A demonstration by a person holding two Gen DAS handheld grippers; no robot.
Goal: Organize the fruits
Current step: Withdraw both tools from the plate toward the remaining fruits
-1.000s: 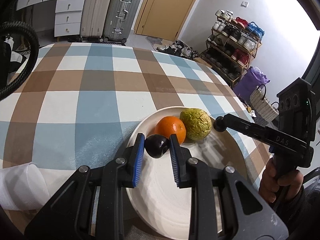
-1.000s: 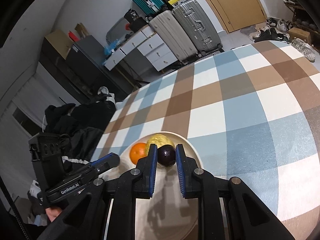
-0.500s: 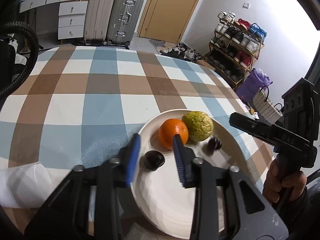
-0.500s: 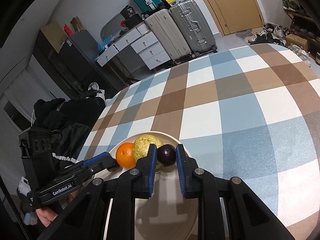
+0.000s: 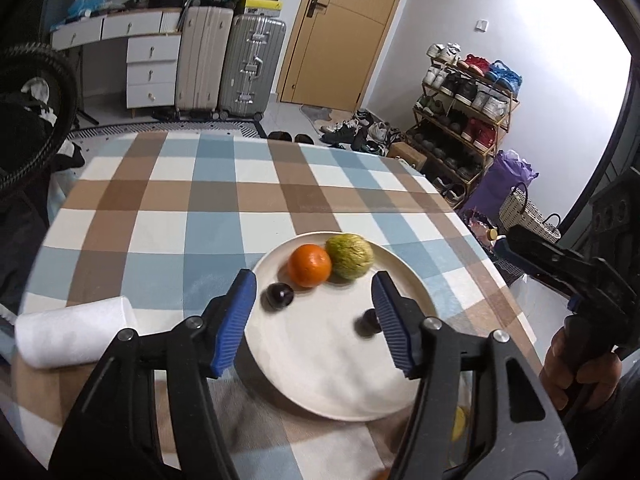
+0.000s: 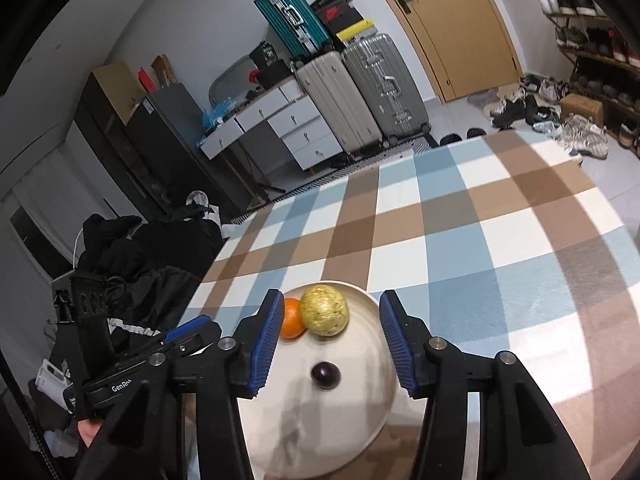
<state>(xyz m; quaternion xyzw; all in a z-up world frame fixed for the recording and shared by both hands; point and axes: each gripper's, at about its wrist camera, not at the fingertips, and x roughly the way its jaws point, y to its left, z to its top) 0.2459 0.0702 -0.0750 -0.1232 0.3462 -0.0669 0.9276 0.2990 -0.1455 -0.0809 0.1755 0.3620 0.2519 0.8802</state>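
A white plate (image 5: 332,364) on the checked tablecloth holds an orange (image 5: 309,265), a rough green-yellow fruit (image 5: 349,256) and two small dark plums, one at the plate's left (image 5: 277,297) and one right of centre (image 5: 367,322). My left gripper (image 5: 312,324) is open and empty above the plate. In the right wrist view the plate (image 6: 380,400) shows the orange (image 6: 291,323), the green-yellow fruit (image 6: 324,315) and one dark plum (image 6: 325,374). My right gripper (image 6: 328,350) is open and empty above it.
A white paper roll (image 5: 72,332) lies left of the plate. The other gripper, hand-held, shows at the right edge (image 5: 568,268). Suitcases (image 5: 232,64), drawers and a shoe rack (image 5: 468,104) stand beyond the table. Dark clothes (image 6: 132,256) are piled off its left side.
Both grippers have opened and let go of their dark plums, which now lie on the plate. Both have pulled back and up from the plate.
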